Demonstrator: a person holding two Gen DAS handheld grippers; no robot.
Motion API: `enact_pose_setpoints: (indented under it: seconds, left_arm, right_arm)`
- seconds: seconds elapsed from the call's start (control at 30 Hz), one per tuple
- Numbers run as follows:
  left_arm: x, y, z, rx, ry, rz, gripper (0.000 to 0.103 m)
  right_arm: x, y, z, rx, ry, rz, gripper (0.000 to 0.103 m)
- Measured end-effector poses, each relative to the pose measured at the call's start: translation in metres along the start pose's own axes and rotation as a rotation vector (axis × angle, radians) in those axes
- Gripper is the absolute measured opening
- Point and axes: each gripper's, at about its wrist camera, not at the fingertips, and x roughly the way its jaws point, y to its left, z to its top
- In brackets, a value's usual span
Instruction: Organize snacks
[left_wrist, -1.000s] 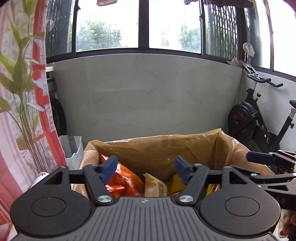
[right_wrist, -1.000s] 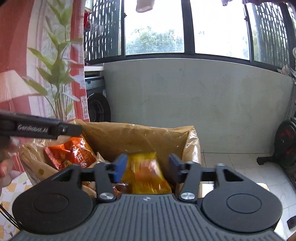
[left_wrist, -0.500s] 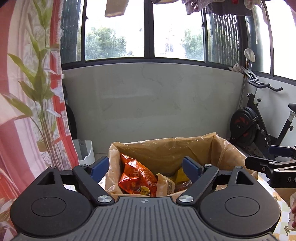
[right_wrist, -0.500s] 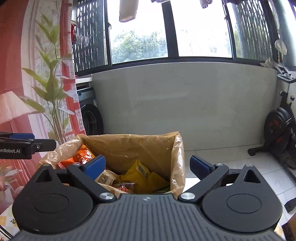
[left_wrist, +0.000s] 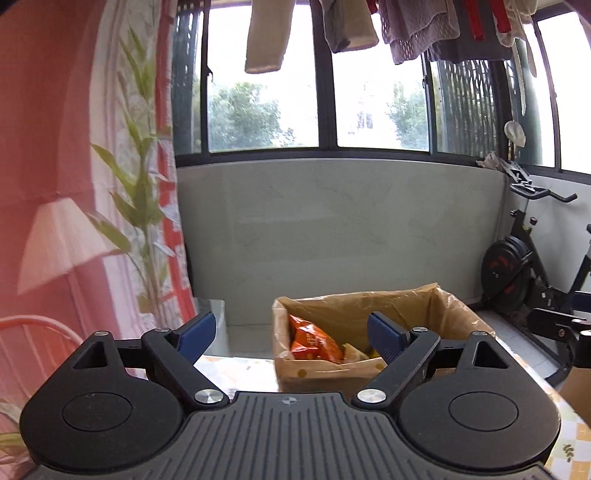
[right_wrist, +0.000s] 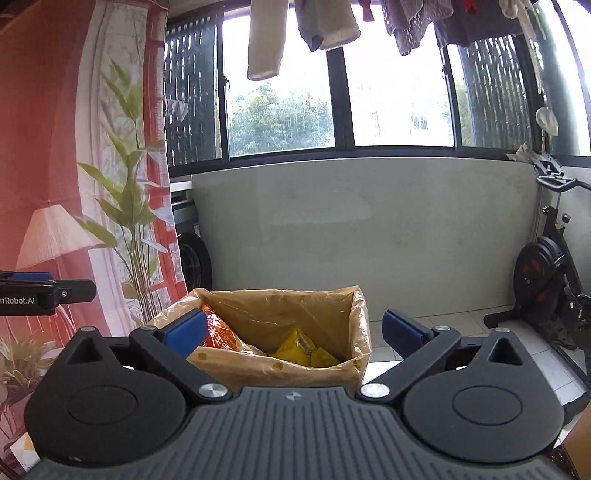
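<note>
A grey wall (right_wrist: 369, 229) under dark-framed windows (right_wrist: 280, 114) fills the back, laundry (left_wrist: 443, 33) hanging above and an exercise bike (right_wrist: 550, 273) at the right. On the counter (left_wrist: 236, 369) stands a box (right_wrist: 280, 373) lined with a brown bag (right_wrist: 288, 314). In it lie an orange snack pack (left_wrist: 314, 339) at the left and a yellow one (right_wrist: 303, 347) toward the middle. The right gripper (right_wrist: 291, 334) has just been opening; its fingers (right_wrist: 402, 332) stand wide apart, holding nothing. The left gripper (left_wrist: 291, 332) has opened too, fingers (left_wrist: 195, 332) apart and empty.
</note>
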Motion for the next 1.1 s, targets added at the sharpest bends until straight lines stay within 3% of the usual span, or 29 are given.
enact_pose_setpoints:
  seconds: [0.33,1.1]
  left_arm:
    - [-0.027,0.006,-0.007,-0.022,-0.011,0.007,0.09]
    - [-0.039,0.008,-0.006,-0.006,-0.053,0.017,0.09]
  right_arm:
    - [-0.028,0.013,-0.002,0.011,0.015,0.008,0.103]
    - [-0.037,0.021,-0.001,0.005,0.004,-0.021,0.103]
